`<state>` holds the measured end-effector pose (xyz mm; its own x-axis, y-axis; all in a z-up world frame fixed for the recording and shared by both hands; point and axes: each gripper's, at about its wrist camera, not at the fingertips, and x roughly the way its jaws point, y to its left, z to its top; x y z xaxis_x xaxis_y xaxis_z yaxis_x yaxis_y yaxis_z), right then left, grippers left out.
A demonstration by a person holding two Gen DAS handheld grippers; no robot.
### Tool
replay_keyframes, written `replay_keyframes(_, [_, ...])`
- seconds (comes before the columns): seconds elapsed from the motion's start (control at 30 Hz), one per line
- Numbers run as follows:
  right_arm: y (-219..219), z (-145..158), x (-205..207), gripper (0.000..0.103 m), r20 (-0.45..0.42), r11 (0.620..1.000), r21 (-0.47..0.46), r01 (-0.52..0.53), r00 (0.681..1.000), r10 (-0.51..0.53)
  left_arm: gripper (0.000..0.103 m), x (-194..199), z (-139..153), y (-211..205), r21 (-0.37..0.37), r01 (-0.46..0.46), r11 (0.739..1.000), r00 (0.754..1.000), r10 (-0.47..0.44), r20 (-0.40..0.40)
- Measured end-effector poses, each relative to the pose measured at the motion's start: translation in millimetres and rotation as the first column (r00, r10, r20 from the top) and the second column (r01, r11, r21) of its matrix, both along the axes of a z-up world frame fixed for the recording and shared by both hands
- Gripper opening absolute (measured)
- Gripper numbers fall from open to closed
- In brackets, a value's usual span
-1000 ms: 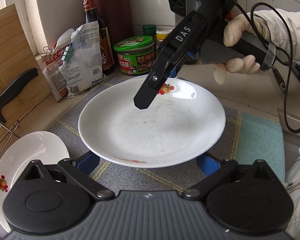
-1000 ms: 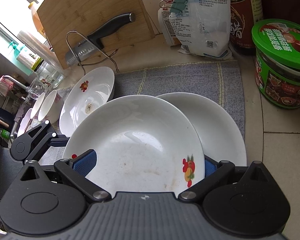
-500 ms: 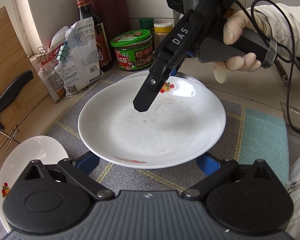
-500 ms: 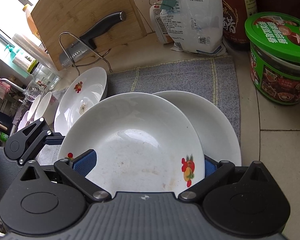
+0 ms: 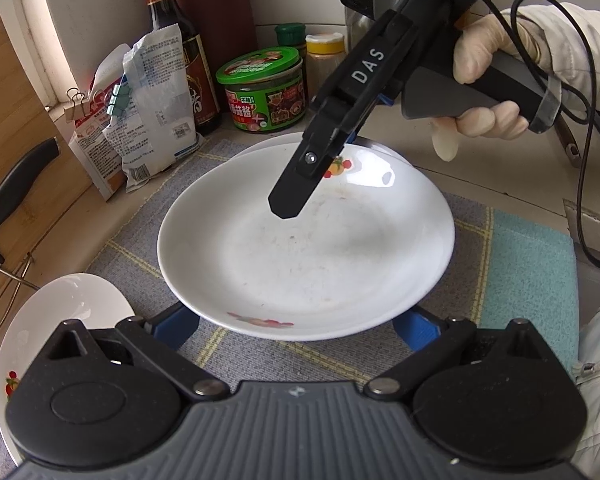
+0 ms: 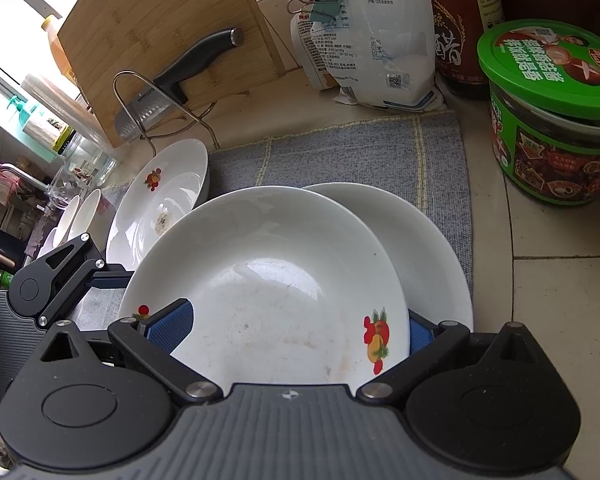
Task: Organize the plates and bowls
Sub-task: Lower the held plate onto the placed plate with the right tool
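Observation:
A white plate with fruit decals (image 5: 312, 248) (image 6: 268, 280) is held over the grey mat between both grippers. My left gripper (image 5: 296, 326) stands wide open with its blue pads on either side of the plate's near rim. My right gripper (image 6: 284, 330) also straddles the plate's opposite rim, jaws wide; it shows in the left wrist view (image 5: 300, 184) reaching down over the plate. A second white plate (image 6: 428, 248) lies on the mat, partly under the held one. A third decal plate (image 5: 60, 320) (image 6: 164, 192) lies to the left.
A green-lidded jar (image 5: 264, 88), a soy sauce bottle (image 5: 172, 40) and clipped bags (image 5: 148, 112) stand at the back. A cutting board with a knife in a wire rack (image 6: 172, 60) is at the left. Small bowls (image 6: 76, 216) sit beyond the third plate.
The held plate has shifted toward the second plate and now overlaps it more. Both grippers moved with it; their jaws look unchanged.

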<state>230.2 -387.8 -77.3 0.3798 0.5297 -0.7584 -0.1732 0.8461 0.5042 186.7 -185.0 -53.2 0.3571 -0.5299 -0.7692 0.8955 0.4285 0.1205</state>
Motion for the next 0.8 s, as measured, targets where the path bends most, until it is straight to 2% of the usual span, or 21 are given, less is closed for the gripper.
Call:
replay_keyframes(0.37, [-3.0,1.6,-1.7,0.103,0.002,1.0,-0.01,0.015,1.0,-0.015,0.102,2.5,-1.2,-5.3,0.035,0.012,0.999,1.0,-0.011,-0.014])
replay_keyframes(0.8, [-2.2,1.4,-1.8,0.103,0.0,1.0,-0.013,0.014,1.0,-0.014,0.102,3.1,0.6,-4.2,0.043,0.011,0.999,1.0,-0.011,-0.016])
